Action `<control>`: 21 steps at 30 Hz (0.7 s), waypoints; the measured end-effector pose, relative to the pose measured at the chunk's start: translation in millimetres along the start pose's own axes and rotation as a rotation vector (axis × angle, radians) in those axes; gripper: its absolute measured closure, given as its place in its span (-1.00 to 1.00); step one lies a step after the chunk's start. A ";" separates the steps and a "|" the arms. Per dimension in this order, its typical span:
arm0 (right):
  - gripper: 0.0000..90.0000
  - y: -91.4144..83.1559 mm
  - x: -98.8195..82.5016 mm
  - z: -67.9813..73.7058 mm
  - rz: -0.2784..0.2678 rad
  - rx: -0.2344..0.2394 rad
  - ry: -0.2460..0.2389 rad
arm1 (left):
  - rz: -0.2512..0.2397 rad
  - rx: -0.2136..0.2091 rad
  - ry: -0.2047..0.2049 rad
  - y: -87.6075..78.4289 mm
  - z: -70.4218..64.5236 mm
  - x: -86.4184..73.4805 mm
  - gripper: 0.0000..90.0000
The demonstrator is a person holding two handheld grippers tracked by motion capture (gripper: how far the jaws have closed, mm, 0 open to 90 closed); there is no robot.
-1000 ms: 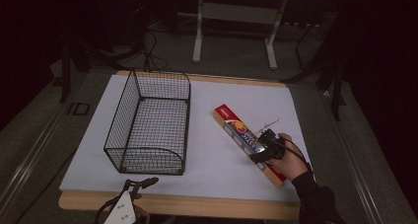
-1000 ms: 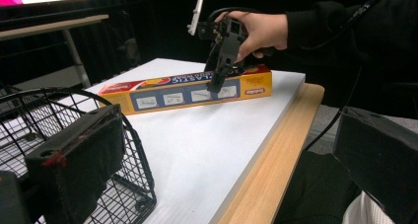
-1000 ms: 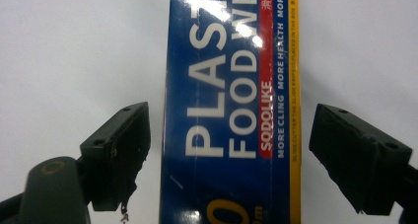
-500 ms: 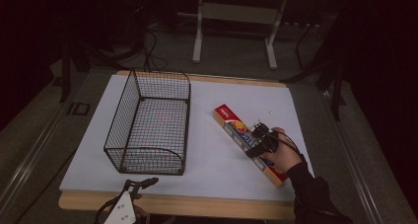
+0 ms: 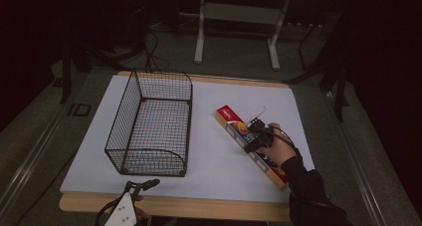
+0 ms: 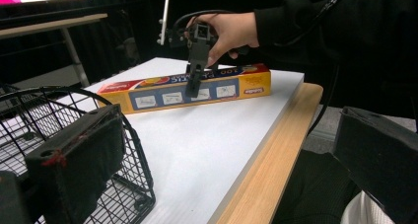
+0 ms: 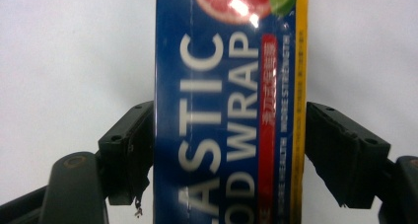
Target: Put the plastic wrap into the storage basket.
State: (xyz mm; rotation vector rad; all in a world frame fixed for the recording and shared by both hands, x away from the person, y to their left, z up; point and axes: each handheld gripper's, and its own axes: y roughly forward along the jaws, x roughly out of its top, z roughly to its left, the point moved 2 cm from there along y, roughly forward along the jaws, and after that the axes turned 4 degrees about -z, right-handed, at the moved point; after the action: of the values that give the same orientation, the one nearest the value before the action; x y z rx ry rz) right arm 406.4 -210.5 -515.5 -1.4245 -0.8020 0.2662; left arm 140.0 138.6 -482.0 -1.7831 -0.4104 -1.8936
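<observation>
A long blue and yellow plastic wrap box [image 5: 234, 125] lies slantwise on the white sheet at the right. My right gripper [image 5: 254, 136] points down over its middle, a hand holding it. In the right gripper view the two black jaws of that gripper [image 7: 229, 150] straddle the box [image 7: 226, 110]; they have just been closing, and their pads now meet both long sides. The box rests flat on the table [image 6: 217, 88], with the right gripper [image 6: 194, 81] on it. My left gripper [image 5: 143, 183] sits at the near table edge, its jaws [image 6: 229, 123] wide open and empty.
A black wire basket [image 5: 161, 74] stands empty on the left half of the white sheet [image 5: 219, 161], its near corner beside my left jaw [image 6: 49, 90]. A wooden table edge [image 5: 199, 208] runs along the front. Desk legs and cables lie beyond the table.
My right gripper has slid up the box, away from the person, and its jaws have come in onto the box's sides. The left gripper has stayed put.
</observation>
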 end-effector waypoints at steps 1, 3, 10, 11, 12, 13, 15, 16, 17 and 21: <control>-0.47 0.7 1.4 0.2 0.004 -0.001 0.005 | 0.000 0.000 0.000 -0.1 0.0 0.0 -1.00; -0.41 3.5 3.6 0.5 0.015 -0.004 0.003 | 0.000 0.001 0.001 -0.1 0.0 0.0 -1.00; -0.29 14.8 8.3 1.7 0.068 -0.018 0.013 | -0.003 -0.006 -0.010 -0.2 0.4 -0.1 -1.00; -0.24 15.7 8.4 2.2 0.071 -0.006 0.012 | -0.002 -0.005 -0.008 -0.2 0.4 -0.1 -1.00; -0.18 15.9 8.6 2.9 0.077 -0.009 0.000 | -0.001 -0.005 -0.008 -0.2 0.6 -0.3 -1.00; -0.18 15.9 8.6 2.9 0.077 -0.009 0.000 | -0.001 -0.005 -0.008 -0.2 0.6 -0.3 -1.00; -0.15 14.4 10.1 4.3 0.089 -0.008 0.002 | 0.001 -0.005 -0.007 0.3 0.4 -0.5 -1.00; -0.13 13.7 11.1 4.9 0.098 -0.014 -0.005 | 0.001 -0.005 -0.006 0.3 0.2 -0.5 -1.00; -0.13 13.4 11.6 5.3 0.100 -0.014 -0.002 | 0.002 -0.005 -0.006 0.3 0.1 -0.5 -1.00; -0.12 11.0 13.3 3.8 0.100 -0.002 0.012 | 0.003 -0.005 -0.006 0.3 0.6 -0.7 -1.00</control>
State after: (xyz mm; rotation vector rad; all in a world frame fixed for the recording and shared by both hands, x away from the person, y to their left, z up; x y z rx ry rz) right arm 416.8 -197.5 -521.7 -1.4689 -0.7225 0.3326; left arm 140.7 138.8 -482.6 -1.7918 -0.4058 -1.8891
